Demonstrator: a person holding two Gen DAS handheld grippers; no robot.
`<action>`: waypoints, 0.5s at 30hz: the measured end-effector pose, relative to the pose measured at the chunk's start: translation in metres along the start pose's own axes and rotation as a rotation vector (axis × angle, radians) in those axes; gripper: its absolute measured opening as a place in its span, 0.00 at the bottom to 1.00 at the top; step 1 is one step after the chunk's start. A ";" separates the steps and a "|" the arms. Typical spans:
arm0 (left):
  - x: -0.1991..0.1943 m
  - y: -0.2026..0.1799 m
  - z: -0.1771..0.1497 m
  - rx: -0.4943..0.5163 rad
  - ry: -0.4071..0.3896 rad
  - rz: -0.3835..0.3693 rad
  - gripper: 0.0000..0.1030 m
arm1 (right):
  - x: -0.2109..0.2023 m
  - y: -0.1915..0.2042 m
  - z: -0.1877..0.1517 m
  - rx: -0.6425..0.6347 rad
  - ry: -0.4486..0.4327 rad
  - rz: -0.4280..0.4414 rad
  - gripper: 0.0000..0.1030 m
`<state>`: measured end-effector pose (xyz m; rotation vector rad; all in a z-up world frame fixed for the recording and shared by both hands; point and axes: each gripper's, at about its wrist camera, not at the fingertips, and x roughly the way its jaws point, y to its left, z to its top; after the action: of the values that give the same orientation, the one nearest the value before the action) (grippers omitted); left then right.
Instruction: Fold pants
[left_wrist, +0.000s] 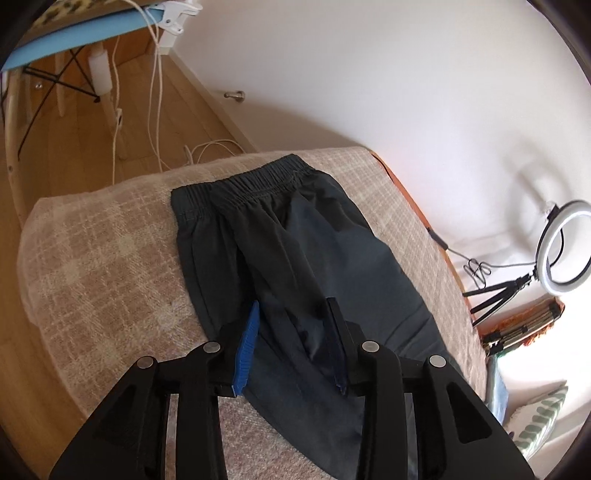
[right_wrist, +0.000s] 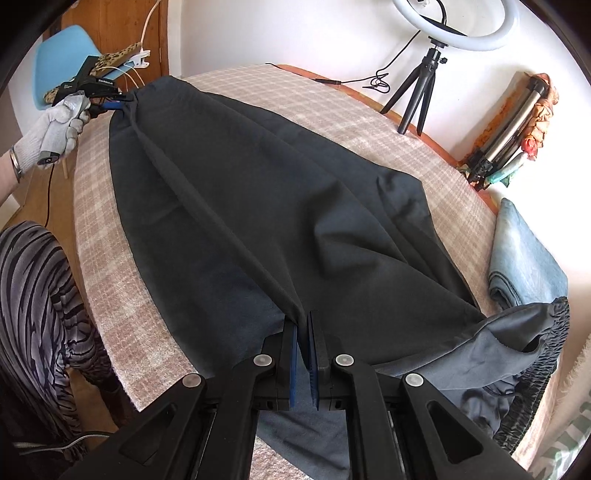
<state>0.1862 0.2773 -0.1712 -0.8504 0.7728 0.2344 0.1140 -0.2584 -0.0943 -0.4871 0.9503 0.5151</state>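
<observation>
Dark pants (left_wrist: 295, 240) lie lengthwise on the plaid-covered table (left_wrist: 110, 240), with the elastic waistband (left_wrist: 243, 184) at the far end. My left gripper (left_wrist: 293, 317) is open just over the cloth, a raised crease running between its fingers, which do not pinch it. In the right wrist view the pants (right_wrist: 277, 184) spread across the table (right_wrist: 332, 99). My right gripper (right_wrist: 303, 332) is shut on the near end of that long crease. A gloved hand (right_wrist: 55, 125) holds the left gripper (right_wrist: 114, 105) at the far end.
A ring light on a tripod (right_wrist: 417, 96) stands at the table's back edge. Folded light-blue denim (right_wrist: 524, 251) and a bunched grey garment with an elastic band (right_wrist: 517, 339) lie at the right. A blue chair (right_wrist: 62, 55) and cables lie beyond the table. The person's striped leg (right_wrist: 33, 295) is at the left.
</observation>
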 end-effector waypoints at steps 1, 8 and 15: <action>0.000 0.003 0.003 -0.020 -0.006 0.007 0.33 | -0.001 0.001 -0.001 0.000 0.005 0.000 0.03; 0.008 0.013 0.018 -0.018 -0.053 0.055 0.12 | 0.004 0.010 -0.008 0.004 0.044 -0.012 0.03; -0.022 0.016 0.013 0.079 -0.132 0.111 0.01 | 0.001 0.008 -0.004 0.019 0.047 -0.026 0.03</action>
<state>0.1694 0.2997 -0.1596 -0.7113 0.7013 0.3529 0.1072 -0.2542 -0.0979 -0.4960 0.9914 0.4726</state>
